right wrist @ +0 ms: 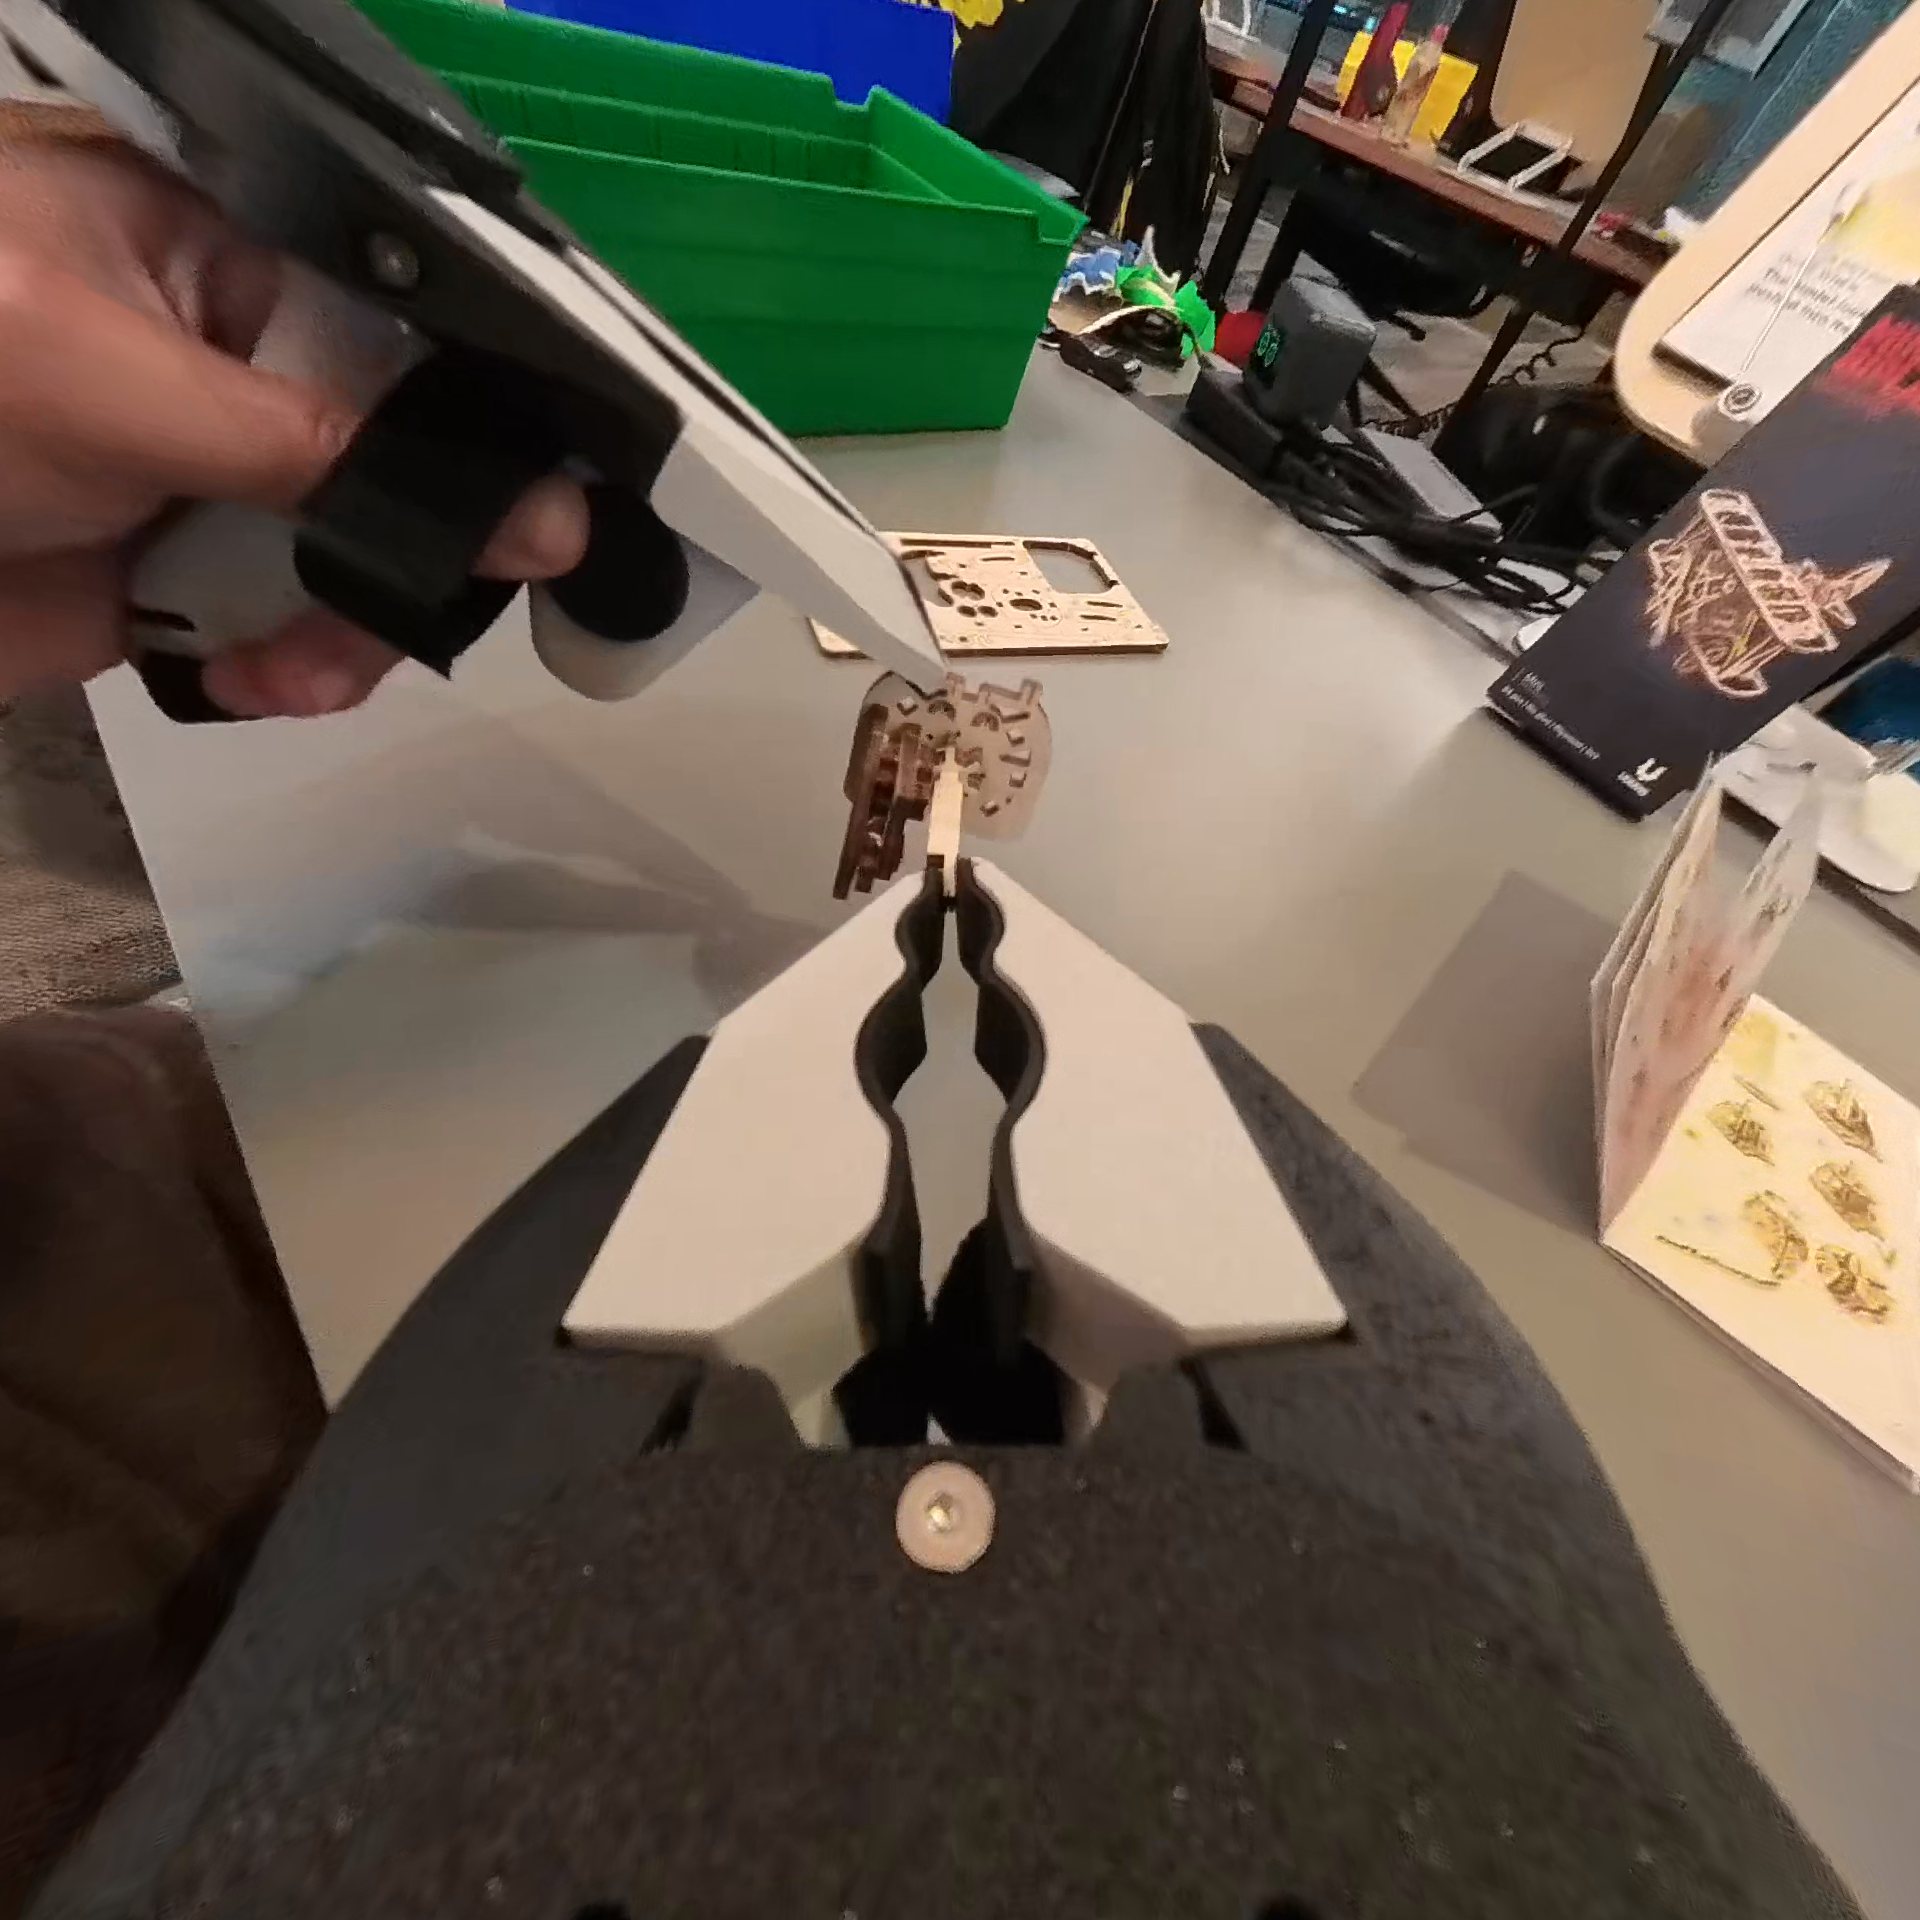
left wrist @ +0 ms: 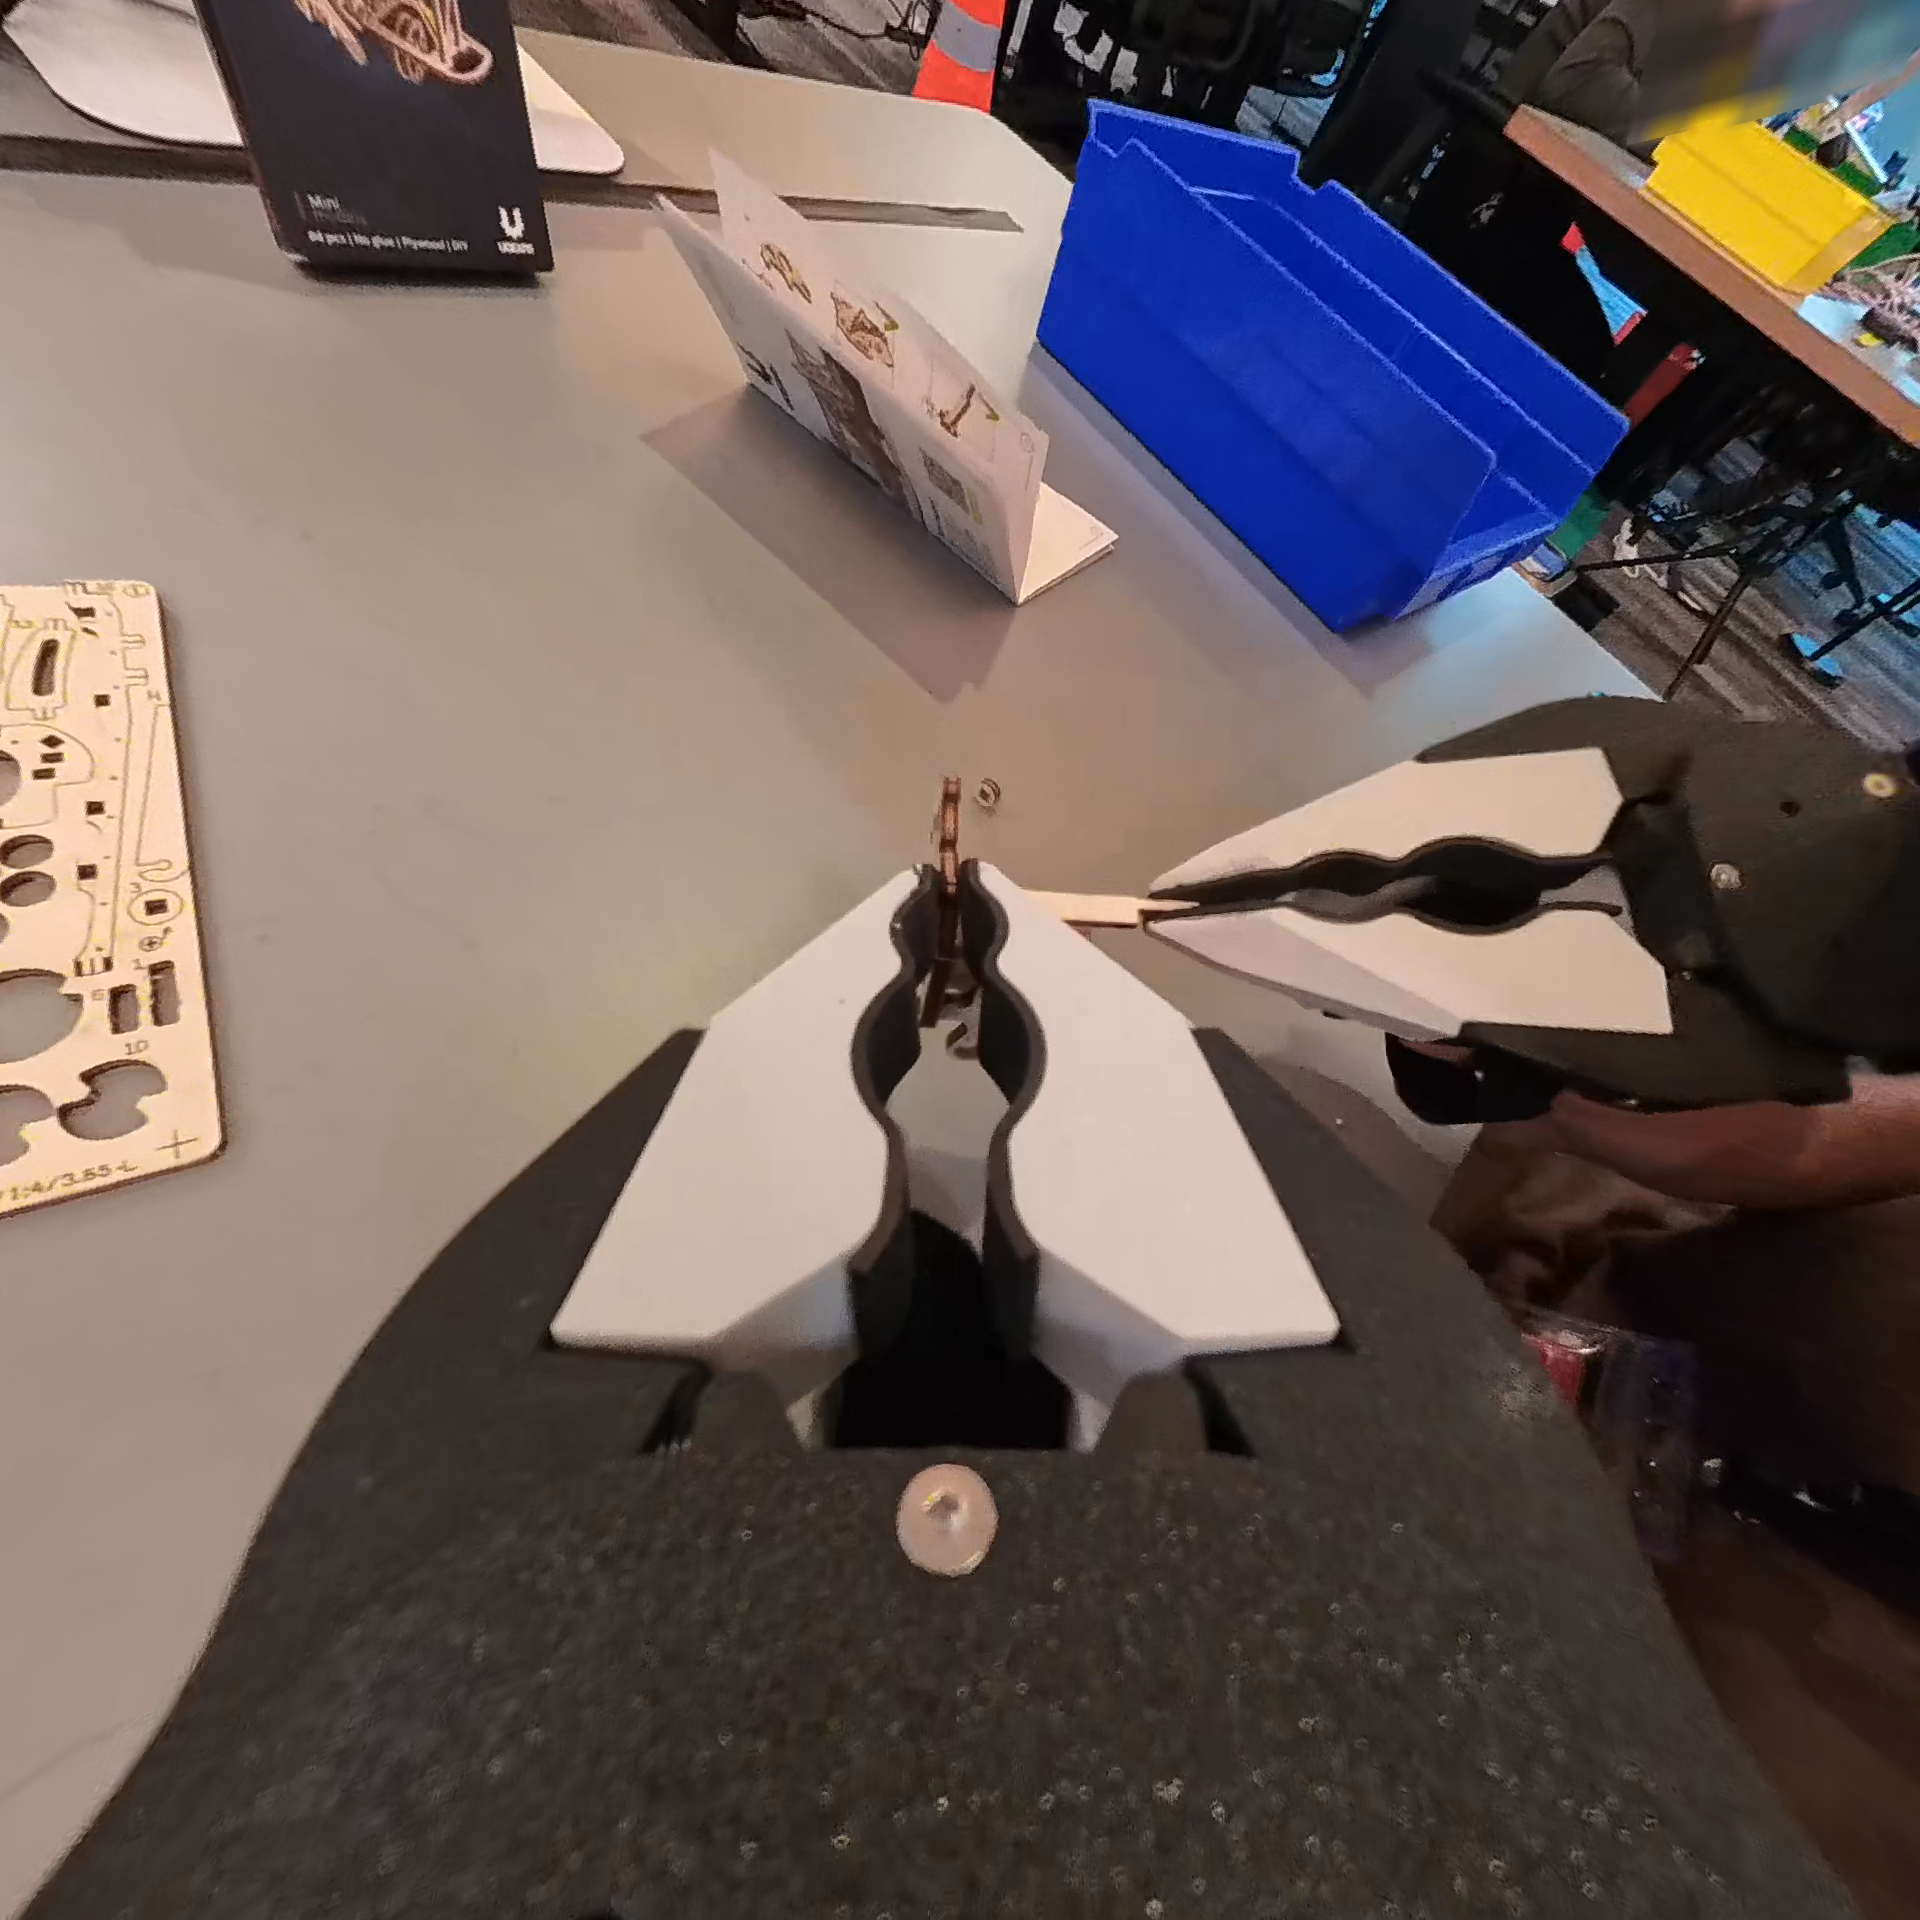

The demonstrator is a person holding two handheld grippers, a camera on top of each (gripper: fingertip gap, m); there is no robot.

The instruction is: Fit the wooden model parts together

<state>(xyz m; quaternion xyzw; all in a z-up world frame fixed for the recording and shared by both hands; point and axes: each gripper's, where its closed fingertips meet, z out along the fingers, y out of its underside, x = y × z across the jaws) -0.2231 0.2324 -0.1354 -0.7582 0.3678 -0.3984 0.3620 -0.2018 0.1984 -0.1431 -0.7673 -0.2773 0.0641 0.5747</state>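
Left wrist view: grey table, cluttered workshop.

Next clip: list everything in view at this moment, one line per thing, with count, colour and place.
Wooden model assembly: one, tan-brown, held off the table.
Wooden stick: one, pale, touching the assembly.
Punched sheet: one, tan, on the table.
Leaflet: one, white, standing folded.
Box: one, black, upright.
Bins: blue, green.
Table: grey.
Left tool: shut on the assembly.
Right tool: shut on the stick.
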